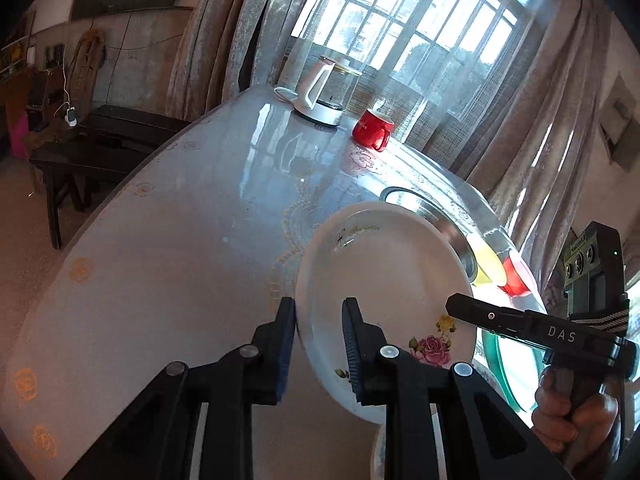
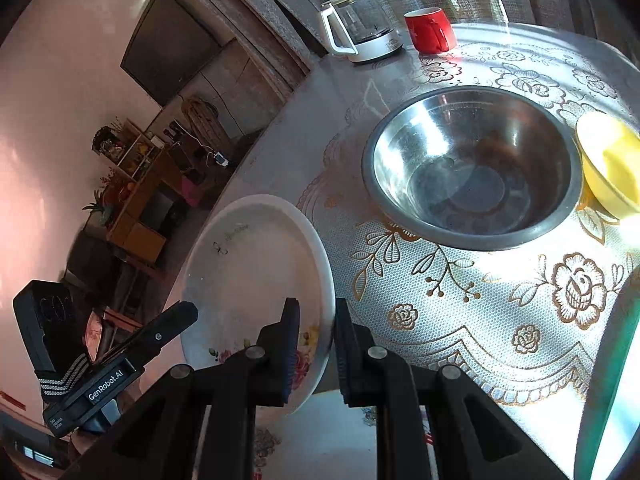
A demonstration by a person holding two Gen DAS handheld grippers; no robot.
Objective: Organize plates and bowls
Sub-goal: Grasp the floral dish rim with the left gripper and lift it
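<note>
Left gripper (image 1: pixel 319 344) jaws straddle the rim of the white plate (image 1: pixel 384 280), one finger outside the edge, one over the plate face; the gap is small, and whether the pads press cannot be told. Right gripper (image 2: pixel 316 352) jaws straddle the opposite rim the same way, also narrowly parted. In the left wrist view the right gripper body enters from the right, with the right hand (image 1: pixel 572 416) wrapped round its handle.
</note>
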